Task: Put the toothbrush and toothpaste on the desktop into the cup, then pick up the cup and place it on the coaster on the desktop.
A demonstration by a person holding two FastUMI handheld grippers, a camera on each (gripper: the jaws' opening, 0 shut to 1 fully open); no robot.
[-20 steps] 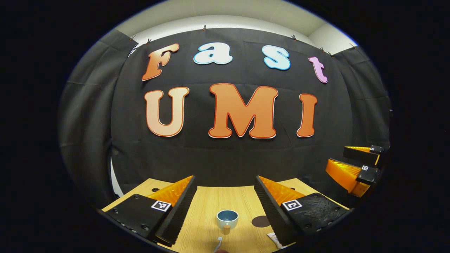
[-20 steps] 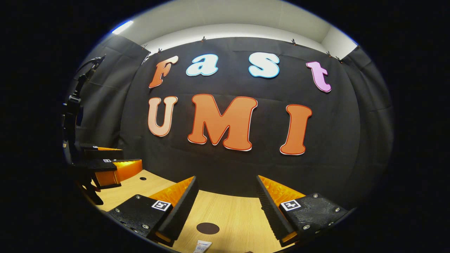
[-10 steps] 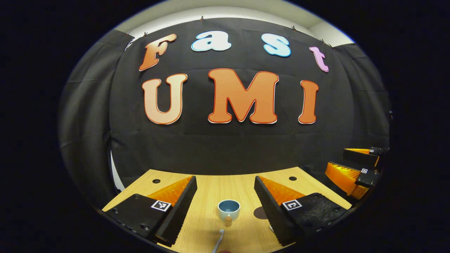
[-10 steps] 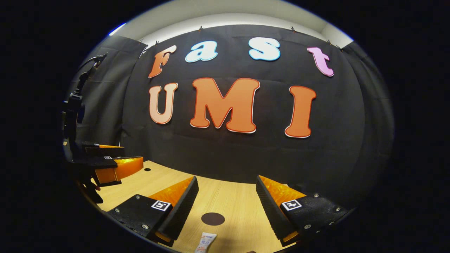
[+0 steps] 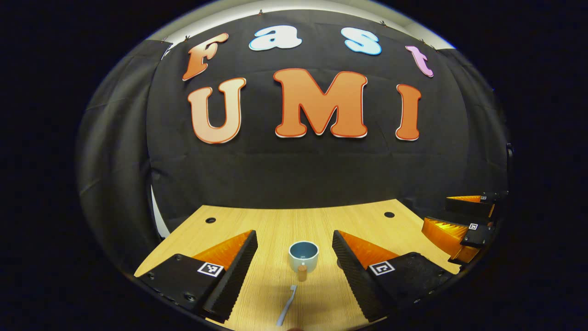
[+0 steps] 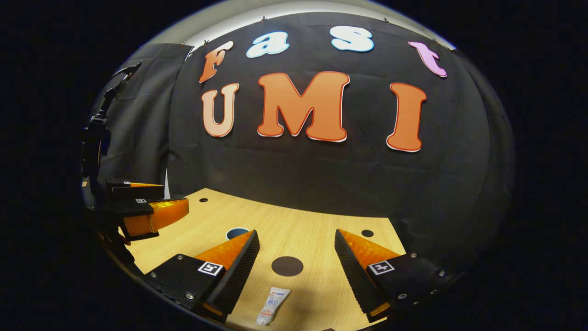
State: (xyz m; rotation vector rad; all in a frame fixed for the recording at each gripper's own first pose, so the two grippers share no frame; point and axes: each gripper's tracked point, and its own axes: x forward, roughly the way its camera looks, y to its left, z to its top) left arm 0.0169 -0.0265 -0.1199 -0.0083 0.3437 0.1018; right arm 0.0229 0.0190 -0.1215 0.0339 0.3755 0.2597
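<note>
In the left gripper view a small white cup (image 5: pixel 303 255) with a blue inside and a wooden-tipped handle stands on the wooden desktop (image 5: pixel 285 225). A light blue toothbrush (image 5: pixel 287 311) lies just in front of it. My left gripper (image 5: pixel 294 276) hangs open above them, empty. In the right gripper view a white toothpaste tube (image 6: pixel 273 305) lies between the fingers of my open, empty right gripper (image 6: pixel 296 271). The dark round coaster (image 6: pixel 287 265) sits beyond the tube. The cup's rim (image 6: pixel 236 232) peeks out behind the right gripper's left finger.
The desktop has small round holes (image 5: pixel 210 220) near its back corners. The right gripper (image 5: pixel 461 225) appears at the far right of the left gripper view, and the left gripper (image 6: pixel 142 214) at the far left of the right gripper view. Black cloth walls close the back.
Both cameras have tilted downward, so more desktop shows. The cup, toothbrush, tube and coaster sit higher in view; nothing on the desk has moved and both grippers stay open.
</note>
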